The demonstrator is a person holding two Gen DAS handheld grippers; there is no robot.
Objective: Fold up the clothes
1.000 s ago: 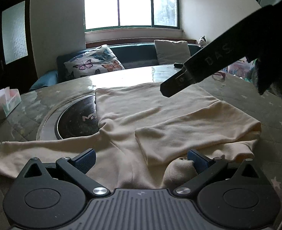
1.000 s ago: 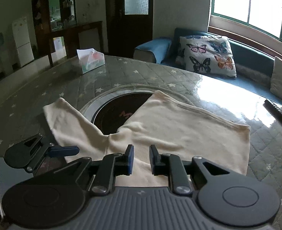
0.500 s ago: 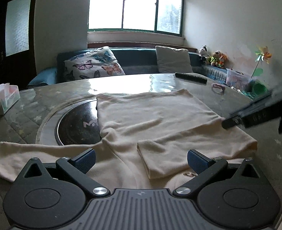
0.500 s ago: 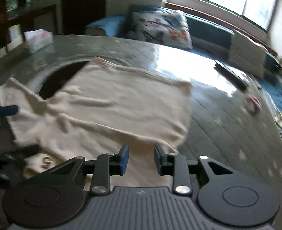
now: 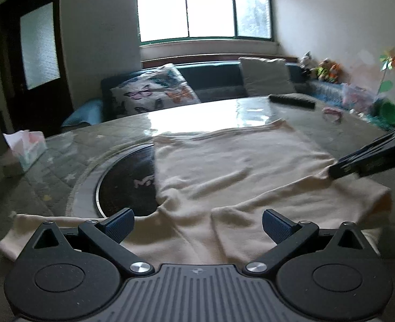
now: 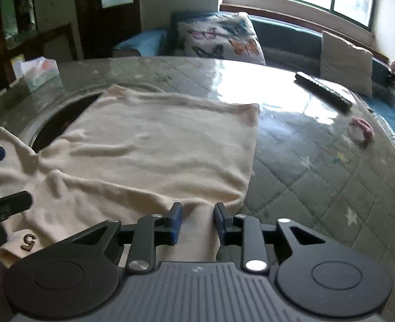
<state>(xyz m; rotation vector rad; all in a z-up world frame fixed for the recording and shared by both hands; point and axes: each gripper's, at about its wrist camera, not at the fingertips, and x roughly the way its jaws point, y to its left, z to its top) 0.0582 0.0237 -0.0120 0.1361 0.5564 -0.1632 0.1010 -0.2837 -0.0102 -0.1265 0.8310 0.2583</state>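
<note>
While collar faces near edge, cream sweater lies lengthwise, hem far.

Garment: cream long-sleeved top of soft knit; spread flat on the table, hem toward the window
Far sleeve: stretched sideways past the dark round inset, lying flat
Near sleeve: folded in across the chest, cuff toward the collar
Collar: small tab bearing a brown "5"
Surface: shallow creases across the body; hem edge straight
</note>
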